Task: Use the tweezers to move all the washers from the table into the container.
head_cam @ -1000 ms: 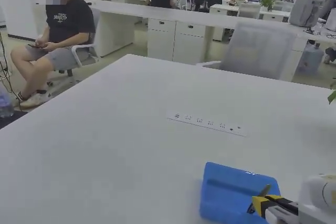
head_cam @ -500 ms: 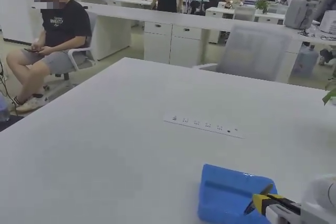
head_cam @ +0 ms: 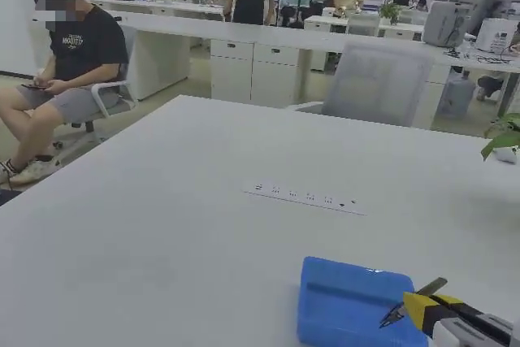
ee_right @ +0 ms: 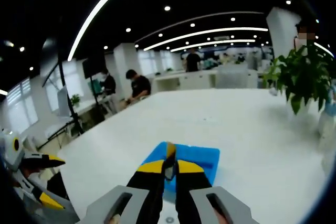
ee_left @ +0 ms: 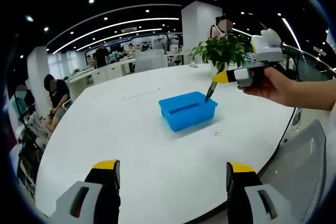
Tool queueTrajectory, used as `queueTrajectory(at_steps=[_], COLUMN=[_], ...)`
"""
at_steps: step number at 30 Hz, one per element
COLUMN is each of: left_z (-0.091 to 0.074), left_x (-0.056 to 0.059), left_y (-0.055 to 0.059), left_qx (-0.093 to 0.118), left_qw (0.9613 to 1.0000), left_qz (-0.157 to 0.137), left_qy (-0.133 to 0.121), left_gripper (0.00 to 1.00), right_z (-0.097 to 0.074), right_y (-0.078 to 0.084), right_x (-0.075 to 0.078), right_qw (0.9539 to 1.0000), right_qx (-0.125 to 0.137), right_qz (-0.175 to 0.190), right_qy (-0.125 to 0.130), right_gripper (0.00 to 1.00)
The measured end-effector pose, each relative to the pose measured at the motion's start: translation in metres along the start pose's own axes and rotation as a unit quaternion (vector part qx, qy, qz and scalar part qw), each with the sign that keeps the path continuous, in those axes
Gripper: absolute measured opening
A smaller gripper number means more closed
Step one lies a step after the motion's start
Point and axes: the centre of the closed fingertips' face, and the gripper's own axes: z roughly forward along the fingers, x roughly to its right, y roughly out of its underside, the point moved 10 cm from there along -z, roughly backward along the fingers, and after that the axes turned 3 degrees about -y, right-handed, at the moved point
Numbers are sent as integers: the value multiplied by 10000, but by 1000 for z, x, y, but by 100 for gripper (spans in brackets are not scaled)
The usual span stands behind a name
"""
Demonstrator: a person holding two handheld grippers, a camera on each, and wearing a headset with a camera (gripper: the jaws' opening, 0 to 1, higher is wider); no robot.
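At the far left of the head view a seated person [head_cam: 71, 50] looks down at a phone, well apart from our white table [head_cam: 162, 225]. Our left gripper [ee_left: 173, 167] hovers over the table's near edge. Its yellow-tipped jaws are spread wide, with nothing between them. Farther along the tabletop a power strip [head_cam: 305, 197] lies flush in the surface. Nearer to us and to its right stands the blue container [head_cam: 345, 306], upright on the table; we cannot tell what lies inside it. In the left gripper view we see a small pale ring, seemingly a washer [ee_left: 217, 133], on the bare table just beside the container's near corner and apart from its wall. To the right, a hand [ee_left: 275, 85] holds our right gripper [head_cam: 422, 305] above the container's right end. Its jaws are pressed together on the tweezers [head_cam: 392, 317], which slant downward with the tips over the container's inside. We cannot tell whether the tips hold a washer or touch the container. Beyond the right gripper a leafy plant [ee_left: 223, 51] stands at the table's far edge, and a grey mesh chair [ee_left: 302, 166] sits at the table's right side.
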Motion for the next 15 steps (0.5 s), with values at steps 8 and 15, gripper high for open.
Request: queueTrajectory(at_steps=[8,15], left_z=[-1,-2], left_x=[2,2], left_y=[-1,0], left_qx=[29,30], left_qw=[10000,10000], left_qz=[42,48], left_qy=[14,23], left_gripper=[84,84], right_z=[-14,-9], right_y=[27,45], right_x=[3,6], right_qw=[9991,9980], right_qx=[-251,-521], right_qz=[329,334], right_qy=[56,80], right_gripper=[3,3])
